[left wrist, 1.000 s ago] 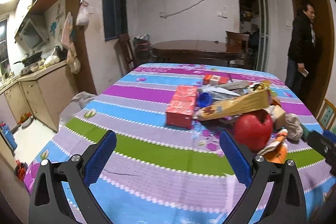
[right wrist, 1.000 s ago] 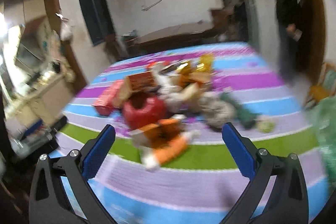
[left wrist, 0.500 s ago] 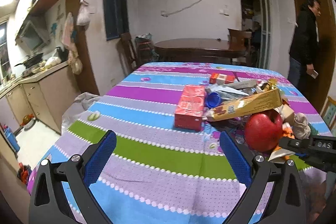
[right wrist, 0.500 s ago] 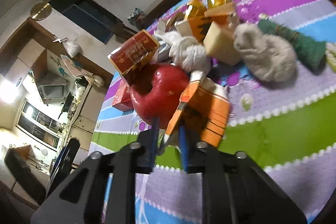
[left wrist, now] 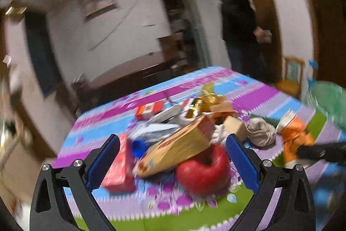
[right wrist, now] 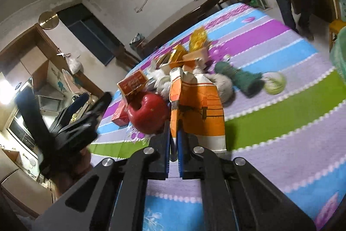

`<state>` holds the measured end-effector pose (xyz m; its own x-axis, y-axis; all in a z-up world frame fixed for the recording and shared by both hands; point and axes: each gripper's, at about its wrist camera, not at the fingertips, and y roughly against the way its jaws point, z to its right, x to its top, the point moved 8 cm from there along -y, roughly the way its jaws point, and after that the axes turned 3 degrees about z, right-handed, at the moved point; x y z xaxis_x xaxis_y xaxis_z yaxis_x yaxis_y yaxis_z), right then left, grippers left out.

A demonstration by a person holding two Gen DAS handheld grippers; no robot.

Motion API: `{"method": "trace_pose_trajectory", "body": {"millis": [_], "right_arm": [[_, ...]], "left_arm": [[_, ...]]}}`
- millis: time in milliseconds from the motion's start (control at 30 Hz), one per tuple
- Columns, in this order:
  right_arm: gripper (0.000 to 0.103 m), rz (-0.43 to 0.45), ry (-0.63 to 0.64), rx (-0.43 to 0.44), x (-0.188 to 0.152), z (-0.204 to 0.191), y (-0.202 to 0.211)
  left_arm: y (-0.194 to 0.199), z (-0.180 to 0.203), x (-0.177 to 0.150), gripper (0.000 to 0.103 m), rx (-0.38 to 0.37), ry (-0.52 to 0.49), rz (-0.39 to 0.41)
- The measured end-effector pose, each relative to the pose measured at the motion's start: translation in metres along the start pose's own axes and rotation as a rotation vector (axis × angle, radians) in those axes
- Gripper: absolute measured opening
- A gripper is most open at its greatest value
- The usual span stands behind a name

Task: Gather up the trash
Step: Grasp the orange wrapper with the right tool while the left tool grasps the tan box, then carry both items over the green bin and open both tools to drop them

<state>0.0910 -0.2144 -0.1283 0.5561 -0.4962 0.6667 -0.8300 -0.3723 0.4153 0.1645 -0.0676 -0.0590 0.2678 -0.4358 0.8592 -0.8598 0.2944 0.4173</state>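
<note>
A heap of trash lies on the striped tablecloth [left wrist: 270,99]. My right gripper [right wrist: 173,133] is shut on a flattened orange and white carton [right wrist: 195,109] and holds it lifted above the cloth; the carton also shows in the left wrist view [left wrist: 295,140]. My left gripper [left wrist: 172,157] is open and empty, with a red apple-shaped object [left wrist: 203,170] and a long yellow-brown box [left wrist: 175,148] between and beyond its fingers. The red object [right wrist: 147,112] sits just left of the carton. The left gripper also appears in the right wrist view [right wrist: 71,120].
The heap holds a red box [left wrist: 119,168], a blue cap [left wrist: 138,147], grey cloth balls [right wrist: 225,86], a dark green roll [right wrist: 240,77], a pale green ball [right wrist: 274,81] and gold wrappers [right wrist: 197,38]. A green bag [left wrist: 328,99] hangs at the right. A person [left wrist: 240,21] stands by the door.
My right gripper closed on the orange carton and has lifted it upright. My left gripper swung right and forward toward the heap, staying open.
</note>
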Motion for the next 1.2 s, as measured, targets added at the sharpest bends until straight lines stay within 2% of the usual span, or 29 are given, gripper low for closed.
{"method": "trace_pose_trajectory", "body": {"millis": [67, 167, 267, 300, 333, 367, 400, 600, 733, 933, 1067, 1200], "right_arm": [[0.005, 0.007, -0.011, -0.001, 0.002, 0.006, 0.005], [0.005, 0.009, -0.025, -0.007, 0.001, 0.017, 0.009], [0.005, 0.003, -0.035, -0.006, 0.0, 0.02, 0.008], [0.005, 0.0, -0.035, -0.005, -0.001, 0.02, 0.007], [0.005, -0.001, -0.034, -0.004, -0.001, 0.02, 0.006], [0.005, -0.002, -0.032, -0.003, 0.0, 0.021, 0.007], [0.005, -0.003, -0.028, -0.003, 0.0, 0.021, 0.006], [0.005, 0.003, 0.024, -0.006, 0.002, 0.016, 0.006], [0.005, 0.037, 0.109, -0.024, 0.009, 0.005, 0.012], [0.005, 0.114, 0.257, -0.05, 0.03, -0.015, 0.03], [0.005, 0.187, 0.326, -0.072, 0.055, -0.019, 0.06], [0.005, 0.248, 0.348, -0.102, 0.079, -0.011, 0.097]], "left_arm": [[-0.016, 0.014, -0.002, 0.098, -0.074, -0.081, -0.022], [-0.037, 0.016, -0.007, 0.098, -0.05, -0.128, -0.054], [-0.054, 0.006, -0.01, 0.098, -0.056, -0.106, -0.075], [-0.057, 0.003, -0.011, 0.093, -0.066, -0.096, -0.074], [-0.059, 0.001, -0.012, 0.076, -0.078, -0.085, -0.079], [-0.065, 0.0, -0.015, 0.067, -0.102, -0.075, -0.099], [-0.069, 0.0, -0.015, 0.048, -0.124, -0.059, -0.106], [-0.05, -0.015, 0.0, 0.04, -0.1, 0.021, -0.017], [-0.013, -0.039, 0.024, 0.032, -0.072, 0.113, 0.059], [0.037, -0.074, 0.063, 0.032, -0.051, 0.234, 0.127], [0.063, -0.071, 0.088, 0.032, -0.061, 0.24, 0.155], [0.083, -0.05, 0.116, 0.032, -0.109, 0.229, 0.193]]}}
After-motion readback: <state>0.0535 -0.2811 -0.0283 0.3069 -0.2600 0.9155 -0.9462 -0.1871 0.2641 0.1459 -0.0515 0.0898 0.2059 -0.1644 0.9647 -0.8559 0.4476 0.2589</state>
